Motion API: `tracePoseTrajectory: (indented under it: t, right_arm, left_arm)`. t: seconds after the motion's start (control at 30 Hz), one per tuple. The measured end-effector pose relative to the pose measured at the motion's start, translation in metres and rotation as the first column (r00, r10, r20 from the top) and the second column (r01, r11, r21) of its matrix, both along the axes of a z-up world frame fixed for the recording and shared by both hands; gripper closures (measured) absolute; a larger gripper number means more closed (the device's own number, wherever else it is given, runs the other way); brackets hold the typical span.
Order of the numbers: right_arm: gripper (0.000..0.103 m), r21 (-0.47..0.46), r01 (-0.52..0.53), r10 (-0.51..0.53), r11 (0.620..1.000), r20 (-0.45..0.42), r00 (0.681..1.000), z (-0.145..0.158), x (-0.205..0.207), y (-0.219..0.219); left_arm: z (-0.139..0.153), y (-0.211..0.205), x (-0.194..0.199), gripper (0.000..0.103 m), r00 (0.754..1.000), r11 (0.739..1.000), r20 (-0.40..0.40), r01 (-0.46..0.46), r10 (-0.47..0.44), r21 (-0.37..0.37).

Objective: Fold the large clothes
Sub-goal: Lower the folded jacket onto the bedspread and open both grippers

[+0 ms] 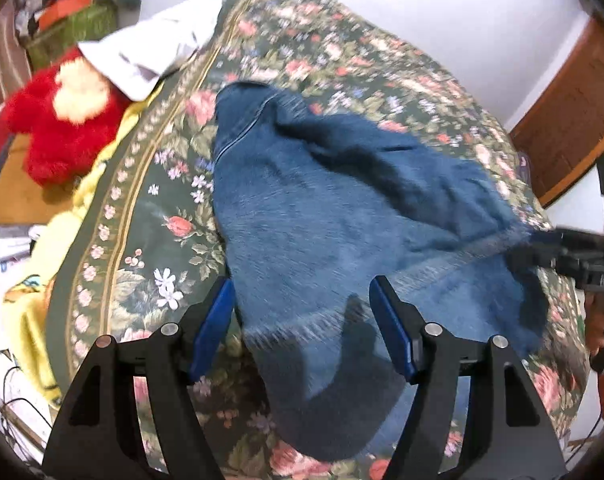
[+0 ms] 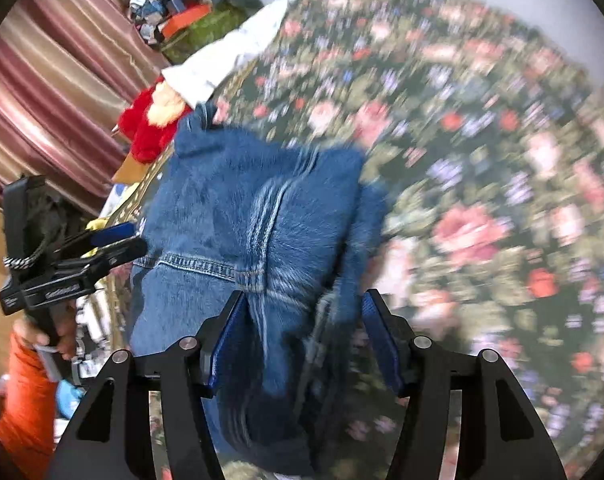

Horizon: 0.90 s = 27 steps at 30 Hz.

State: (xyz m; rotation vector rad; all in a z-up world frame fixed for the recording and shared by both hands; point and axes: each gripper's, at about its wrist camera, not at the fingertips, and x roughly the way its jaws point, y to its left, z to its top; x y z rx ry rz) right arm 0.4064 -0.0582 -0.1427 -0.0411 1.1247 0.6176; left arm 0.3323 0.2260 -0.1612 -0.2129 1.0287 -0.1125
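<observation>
Blue jeans [image 1: 342, 216] lie folded on a floral bedspread [image 1: 162, 200]. Left gripper [image 1: 302, 320] fingers gape, gripping nothing. Right gripper [image 2: 302, 328] fingers likewise stand apart, straddling denim unclamped.

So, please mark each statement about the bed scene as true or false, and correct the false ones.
1. The blue jeans lie on a flowered bedcover. True.
2. The left tool is shut tight on the jeans. False: its blue pads stand apart, with denim between them but not pressed.
3. A red plush toy lies near the white pillow. True.
4. The jeans hang from a hanger. False: they rest on the bedcover.
5. The right tool has nothing between its fingers. False: a fold of denim is between the open fingers.
</observation>
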Motion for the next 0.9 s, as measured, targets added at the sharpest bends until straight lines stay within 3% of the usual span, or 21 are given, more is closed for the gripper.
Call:
tracePoseTrajectory:
  t: [0.13, 0.27, 0.4, 0.43, 0.53, 0.7, 0.8, 0.9]
  right_arm:
    - [0.042, 0.008, 0.004, -0.005, 1.0, 0.083, 0.997, 0.022, -0.018, -0.007]
    - [0.033, -0.039, -0.049, 0.053, 0.998, 0.112, 0.992, 0.009, -0.038, 0.005]
    - [0.033, -0.155, -0.105, 0.117, 0.982, 0.07, 0.991, -0.031, -0.048, 0.014]
    - [0.032, -0.153, -0.102, 0.112, 0.983, 0.061, 0.992, -0.037, -0.05, 0.009]
    - [0.024, -0.084, -0.067, 0.068, 0.994, 0.014, 0.998, -0.041, -0.046, -0.012]
    - [0.024, -0.055, -0.065, 0.065, 0.996, -0.012, 0.998, -0.029, -0.045, -0.029]
    - [0.023, -0.079, -0.069, 0.075, 0.994, 0.079, 0.994, -0.004, -0.046, -0.027]
    - [0.023, -0.046, -0.061, 0.068, 0.997, 0.166, 0.984, 0.019, -0.036, -0.023]
  left_arm:
    - [0.016, -0.021, -0.018, 0.031, 0.997, 0.999, 0.064, 0.039, -0.04, 0.018]
    - [0.002, -0.049, -0.022, 0.03, 0.996, 0.996, 0.061, 0.068, -0.071, 0.053]
    - [-0.029, -0.061, -0.033, 0.023, 0.997, 0.989, 0.027, 0.073, -0.077, 0.125]
    - [-0.032, -0.057, -0.041, 0.016, 0.997, 0.99, 0.04, 0.06, -0.066, 0.128]
    - [-0.036, -0.048, -0.053, 0.015, 0.999, 0.985, -0.002, 0.046, -0.046, 0.167]
    - [-0.02, -0.027, -0.064, 0.015, 1.0, 0.963, 0.007, 0.008, -0.01, 0.268]
    - [-0.002, -0.013, -0.06, 0.015, 0.998, 0.966, 0.066, -0.035, 0.018, 0.258]
    - [0.017, -0.006, -0.042, 0.015, 0.991, 0.964, 0.131, -0.072, 0.039, 0.258]
